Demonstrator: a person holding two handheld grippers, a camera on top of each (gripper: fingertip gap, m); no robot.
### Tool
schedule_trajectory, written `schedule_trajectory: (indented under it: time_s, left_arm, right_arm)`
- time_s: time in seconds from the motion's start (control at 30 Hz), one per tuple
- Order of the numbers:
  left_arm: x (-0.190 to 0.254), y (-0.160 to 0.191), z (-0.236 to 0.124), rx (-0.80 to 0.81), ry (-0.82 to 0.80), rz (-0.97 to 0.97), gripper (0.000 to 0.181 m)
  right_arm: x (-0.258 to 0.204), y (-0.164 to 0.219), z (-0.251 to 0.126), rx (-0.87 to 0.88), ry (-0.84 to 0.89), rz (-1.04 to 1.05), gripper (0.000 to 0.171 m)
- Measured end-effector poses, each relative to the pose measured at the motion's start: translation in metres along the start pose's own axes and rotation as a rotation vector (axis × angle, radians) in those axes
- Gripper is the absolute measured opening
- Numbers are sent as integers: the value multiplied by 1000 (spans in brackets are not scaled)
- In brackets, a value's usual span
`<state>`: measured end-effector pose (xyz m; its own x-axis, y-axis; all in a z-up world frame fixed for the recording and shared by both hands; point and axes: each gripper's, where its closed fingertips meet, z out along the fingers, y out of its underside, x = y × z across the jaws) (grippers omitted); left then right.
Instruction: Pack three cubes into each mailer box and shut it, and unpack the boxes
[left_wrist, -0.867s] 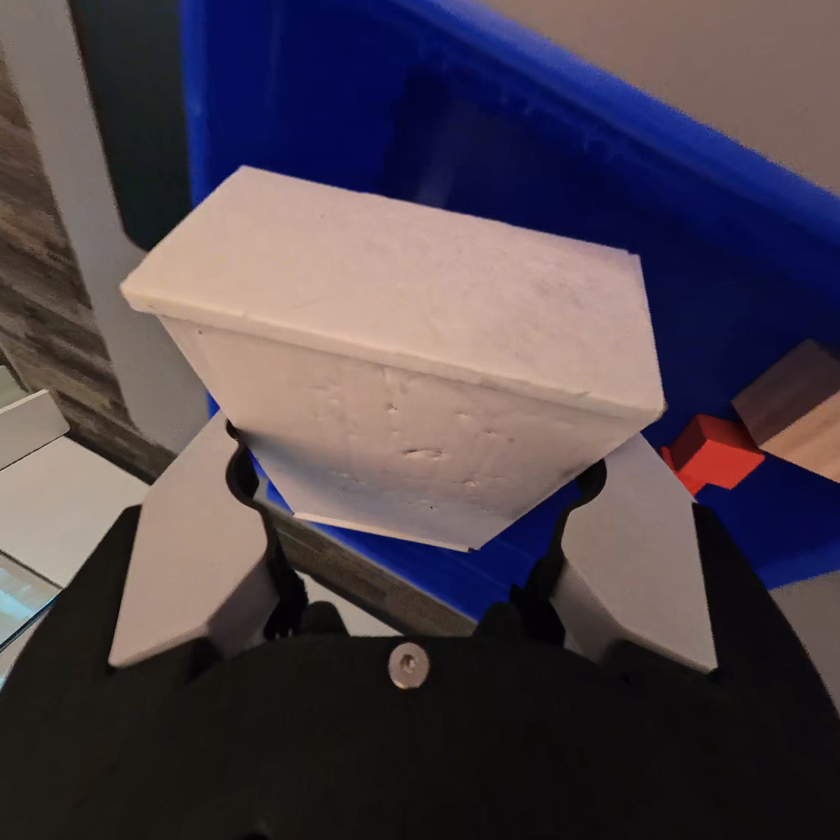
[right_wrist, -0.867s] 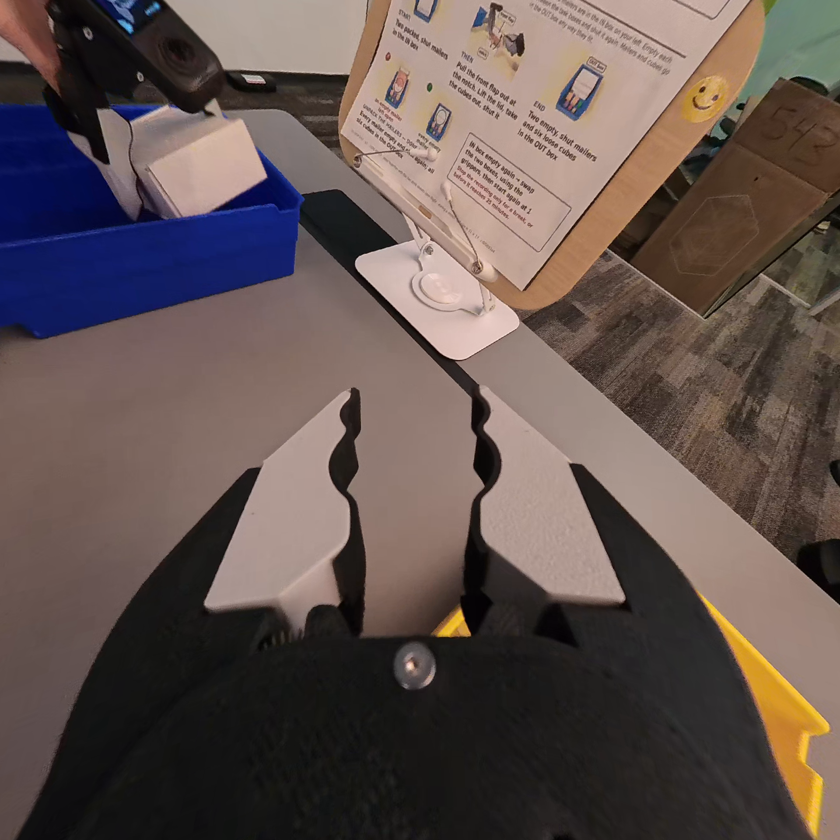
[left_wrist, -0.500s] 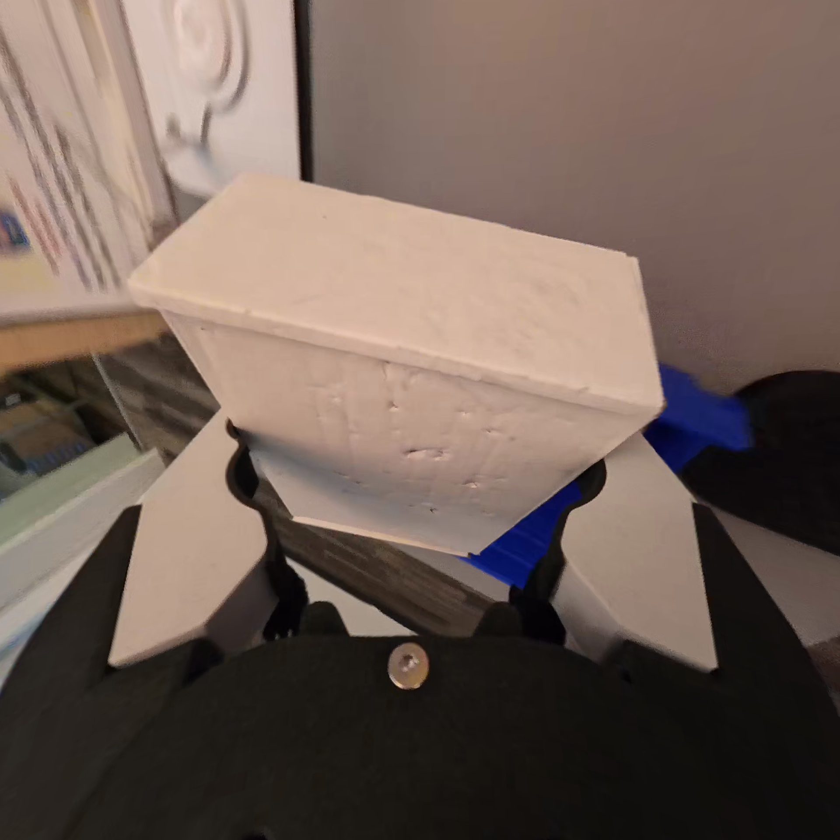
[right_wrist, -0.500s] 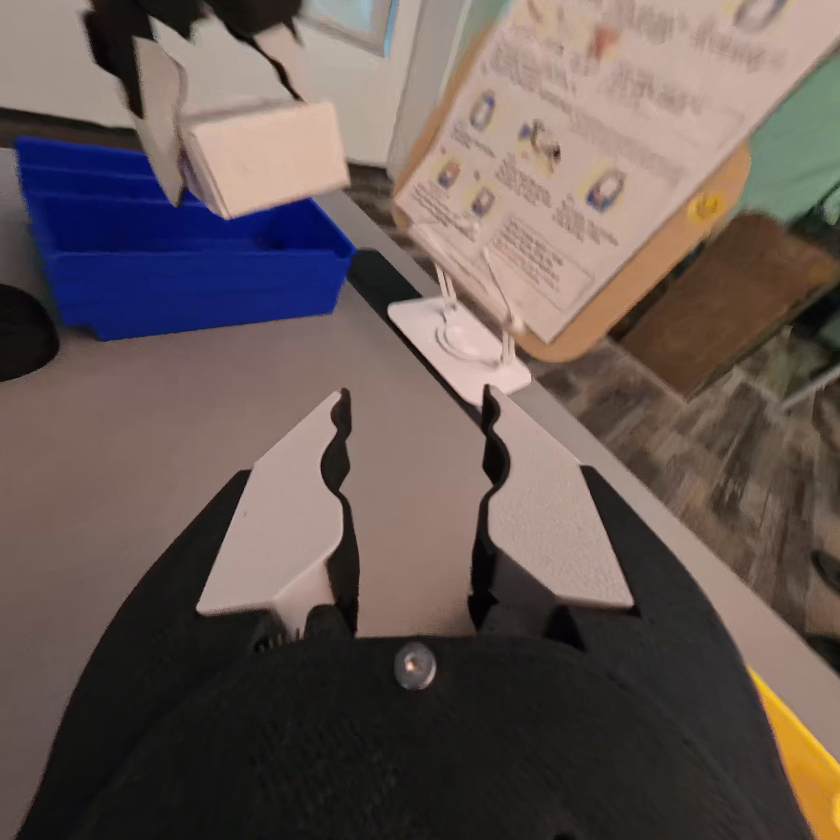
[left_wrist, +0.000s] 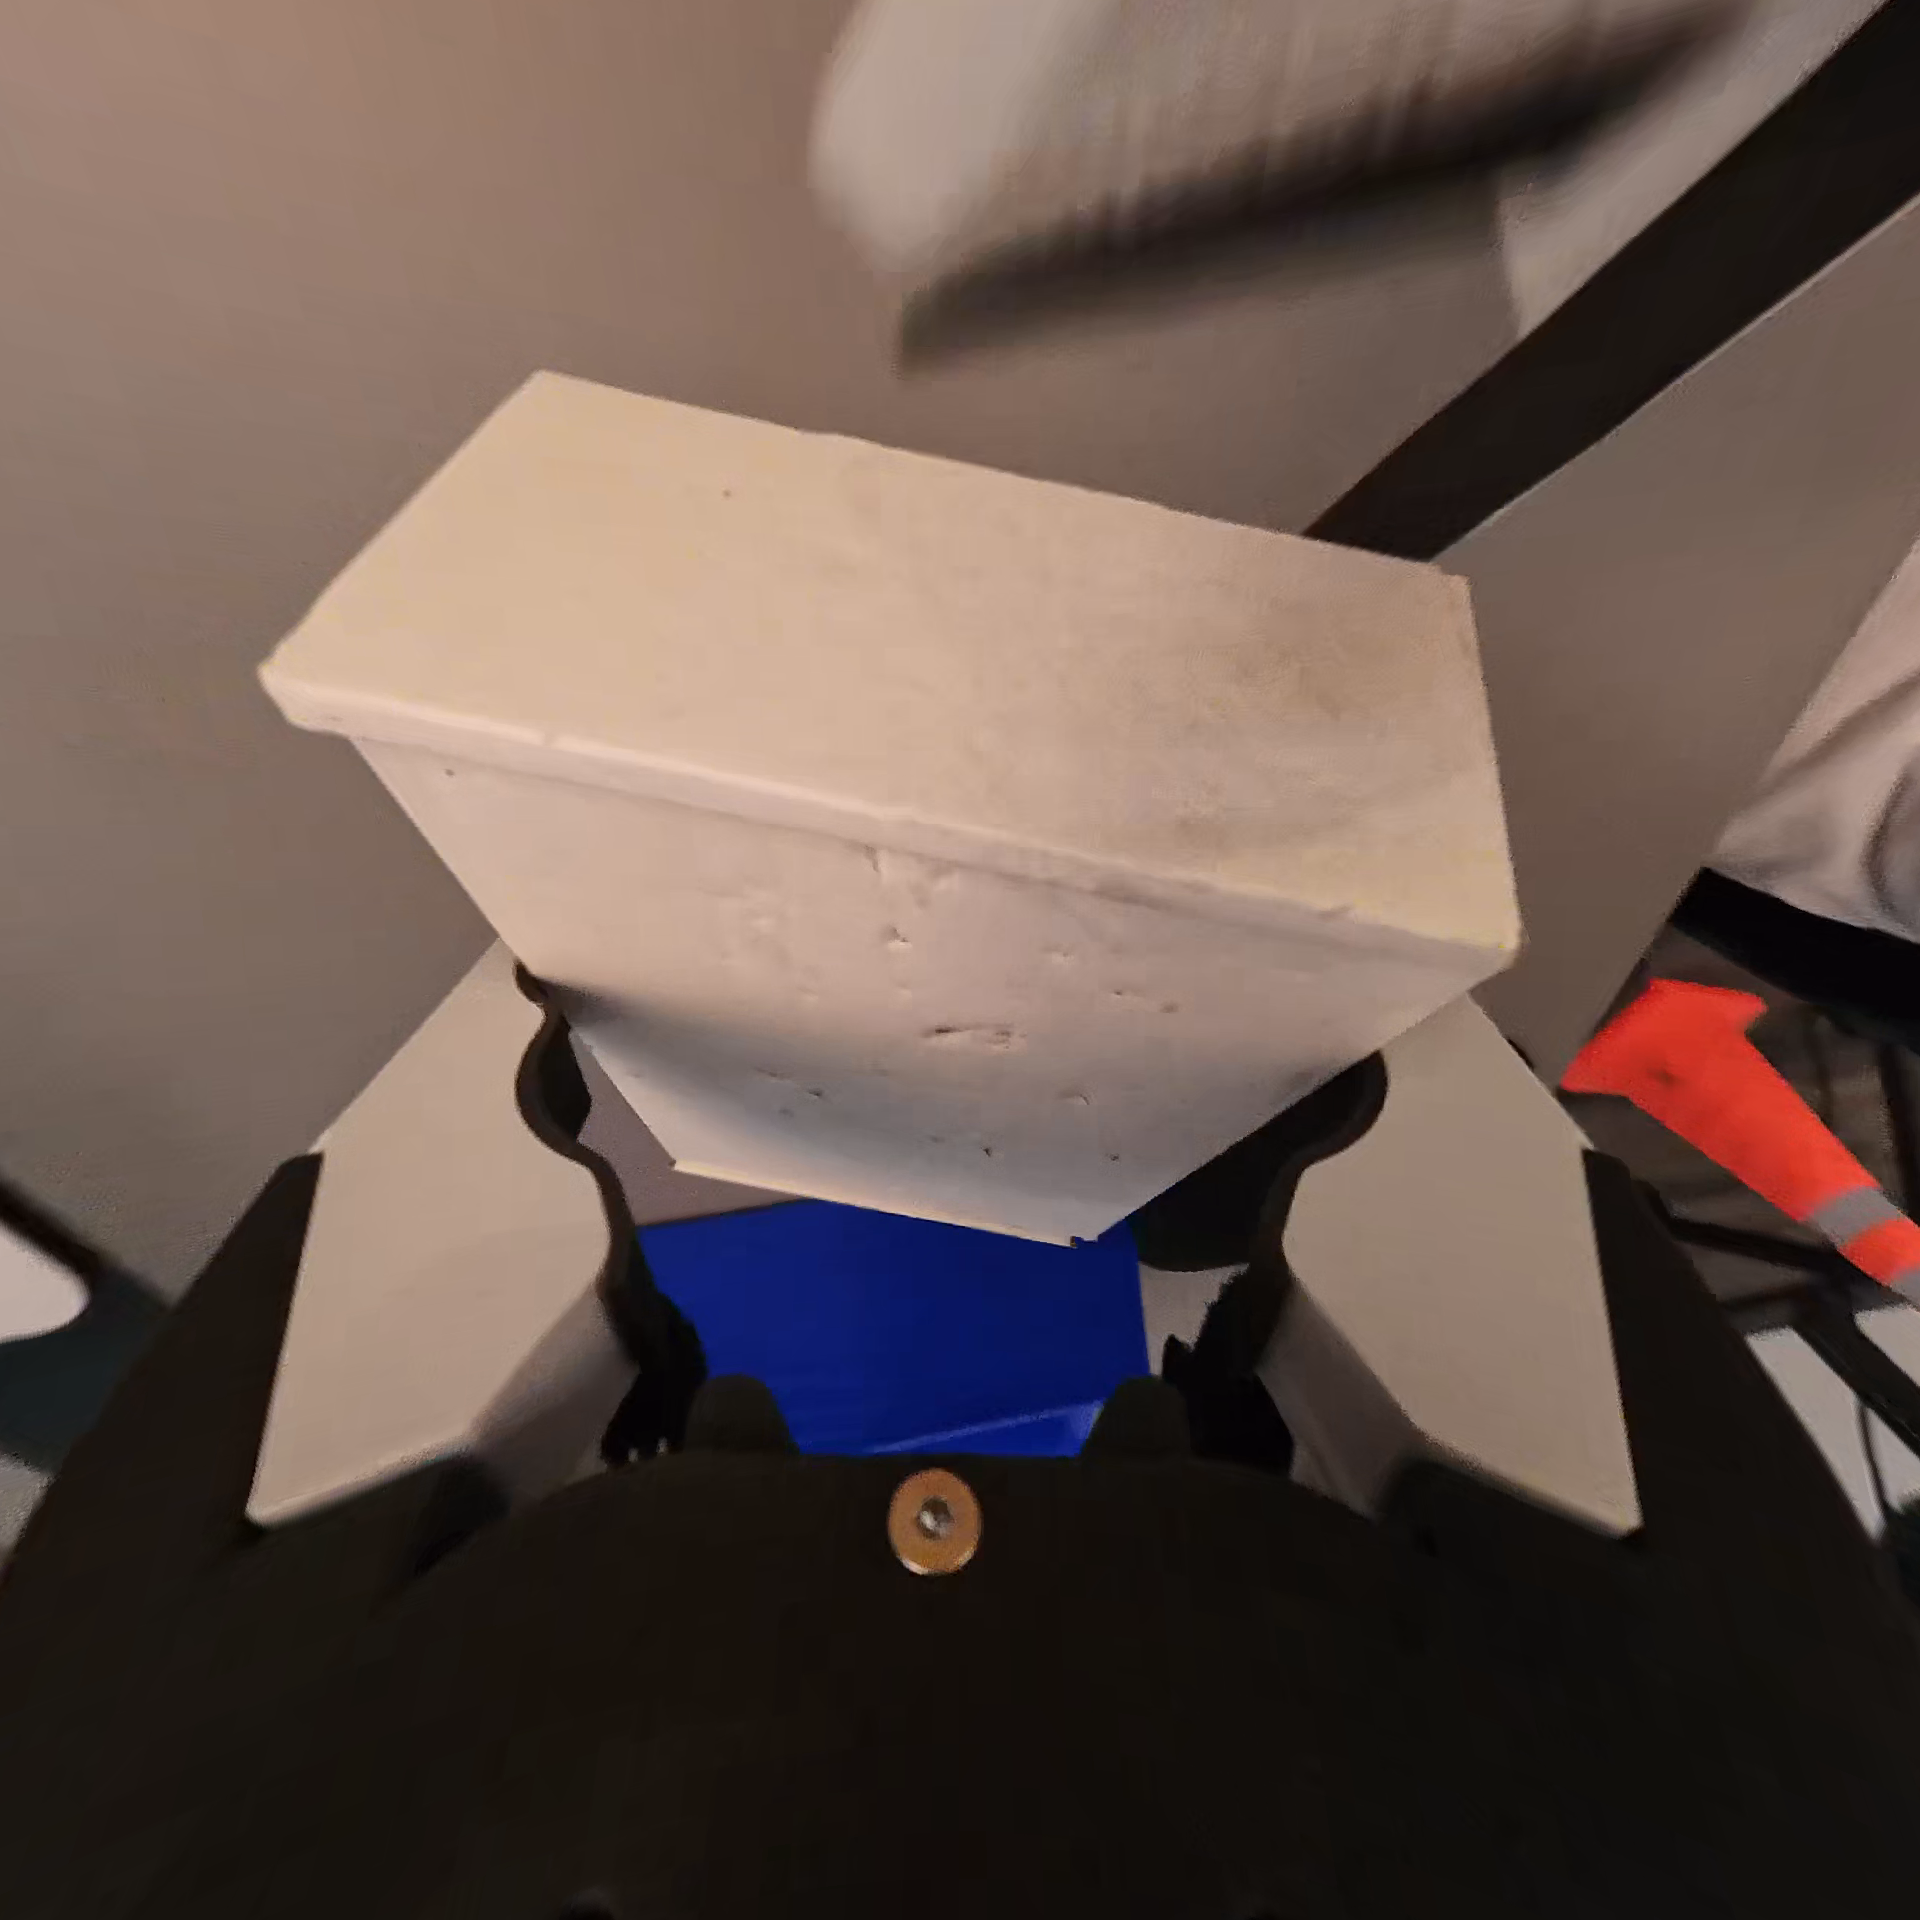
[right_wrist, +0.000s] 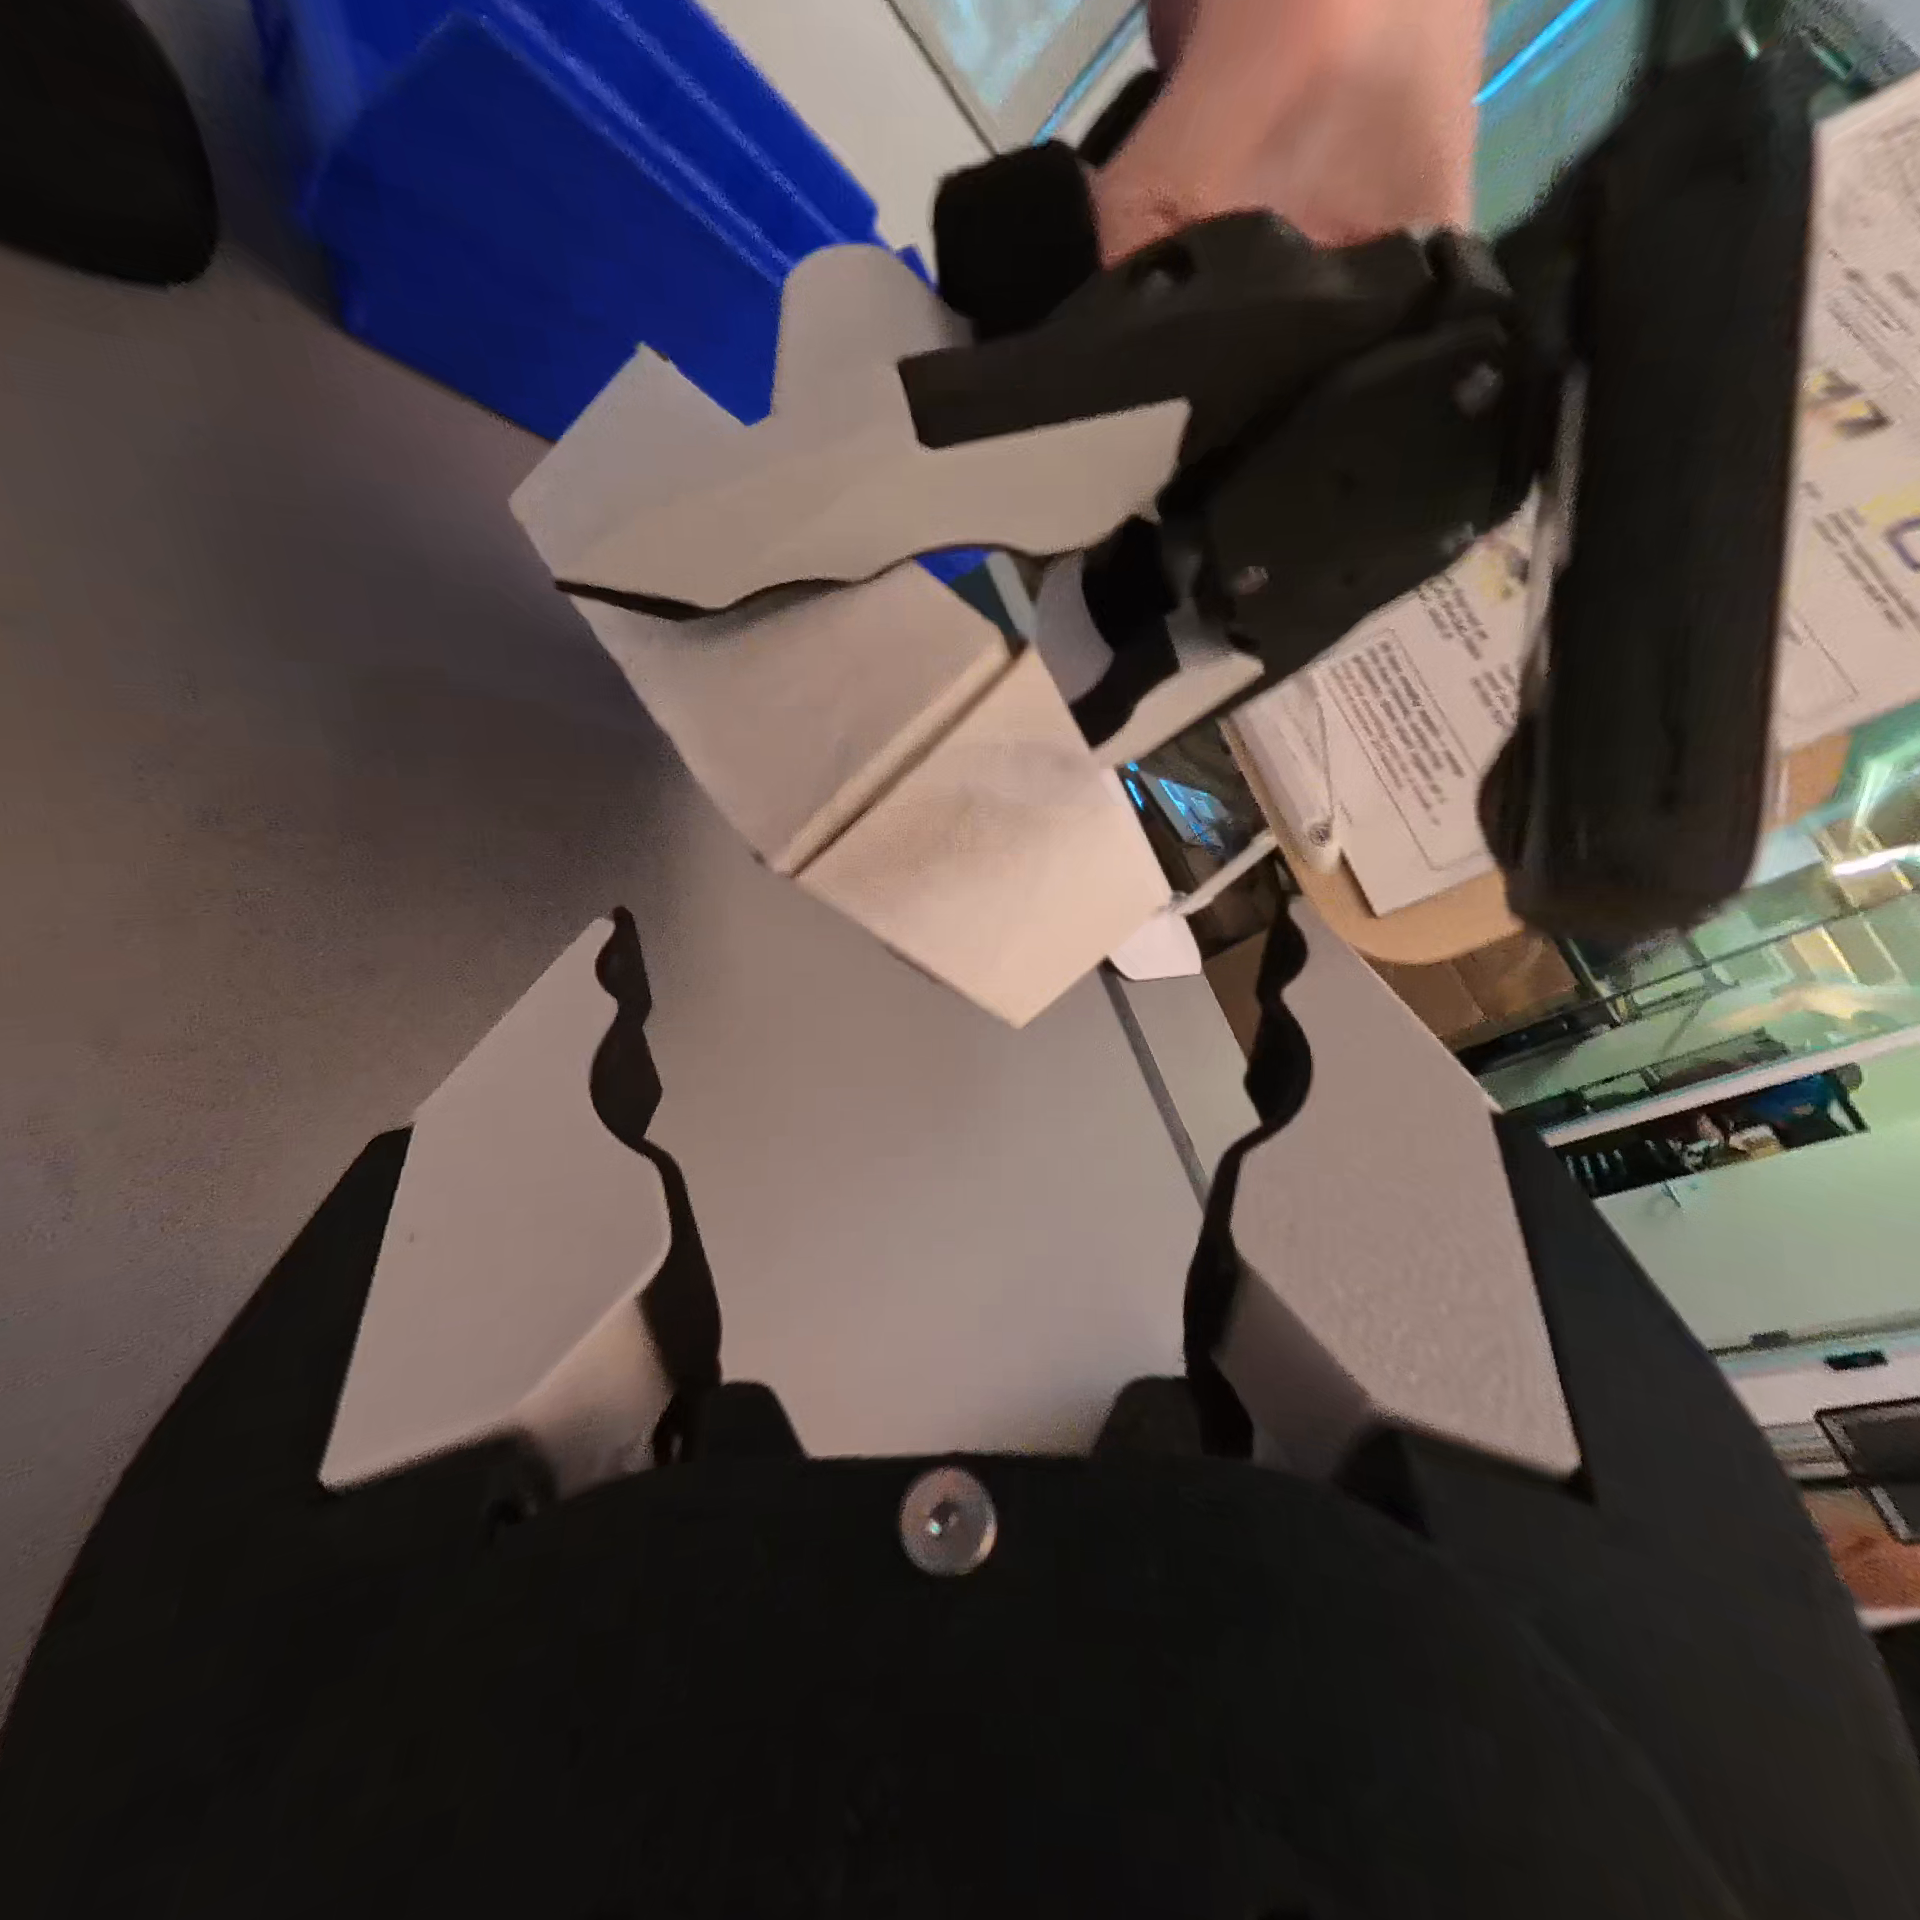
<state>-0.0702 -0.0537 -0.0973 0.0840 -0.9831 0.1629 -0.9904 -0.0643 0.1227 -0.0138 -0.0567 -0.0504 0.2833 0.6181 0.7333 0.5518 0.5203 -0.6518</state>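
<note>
Left tongs (left_wrist: 940, 1039) clamped on closed white mailer box (left_wrist: 935, 748) held above bench (right_wrist: 260, 779), right tongs (right_wrist: 940, 977) spread wide, empty, just beside box, blue bin (right_wrist: 582, 208) at bench's far edge.

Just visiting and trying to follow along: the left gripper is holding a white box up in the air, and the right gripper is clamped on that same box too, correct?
Not quite. The right gripper is open and empty, its fingers apart, short of the box. The right wrist view shows this. The left gripper does hold the white box in the air.
</note>
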Motion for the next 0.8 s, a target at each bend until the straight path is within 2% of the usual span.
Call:
schedule_trajectory:
  time_s: [0.17,0.2,0.23,0.3,0.33,0.37,0.47,0.57,0.63,0.7,0.8]
  left_arm:
    - [20,-11,25,-37,138,60,144]
    - [25,-18,26,-16,160,76,144]
    - [27,-24,28,3,166,87,145]
    - [21,-29,29,24,135,75,143]
    - [18,-32,26,56,120,56,136]
    - [13,-33,21,92,91,36,129]
    - [1,-27,-5,243,-74,16,123]
    - [13,-17,-31,400,-188,-1,109]
    - [16,-6,-34,396,-342,15,108]
    - [14,-5,-36,417,-483,43,98]
    - [4,-5,-34,405,-593,58,95]
  right_arm:
    - [-23,-2,19,17,-35,-98,113]
    - [-31,-1,20,17,-70,-98,99]
    - [-41,3,19,3,-119,-102,76]
    - [-39,13,20,-32,-101,-89,75]
    - [-38,18,20,-55,-111,-45,74]
    - [-38,22,19,-67,-124,21,74]
    - [-40,29,15,-72,-210,264,73]
    - [-35,38,16,-100,-255,477,73]
    - [-31,39,17,-96,-273,574,73]
    - [-30,38,17,-86,-297,642,73]
    - [-35,37,15,-70,-336,688,73]
